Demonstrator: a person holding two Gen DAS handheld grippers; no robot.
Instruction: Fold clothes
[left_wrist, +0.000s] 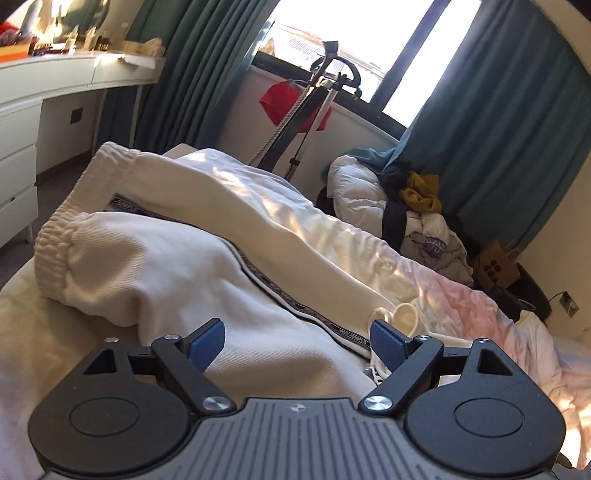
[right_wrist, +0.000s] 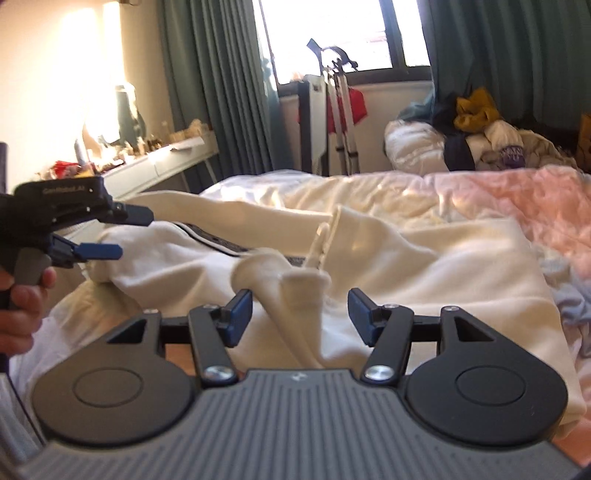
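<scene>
Cream sweatpants (left_wrist: 177, 266) with a dark side stripe lie spread on the bed, legs running away to elastic cuffs (left_wrist: 55, 247). My left gripper (left_wrist: 295, 343) is open just above the waist end, empty. In the right wrist view the same pants (right_wrist: 424, 266) lie across the bed, and their drawstring (right_wrist: 317, 243) sticks up. My right gripper (right_wrist: 299, 317) is open, and a bunched fold of the waistband (right_wrist: 291, 295) lies between its fingers, not clamped. The left gripper (right_wrist: 122, 232) also shows at the left, open above a pant leg.
A pink and white duvet (right_wrist: 517, 199) covers the bed. A pile of clothes (right_wrist: 480, 140) lies at the far right. A white desk (left_wrist: 55, 77) stands at the left. A garment steamer stand (left_wrist: 314, 110) stands by the window with teal curtains (left_wrist: 498, 129).
</scene>
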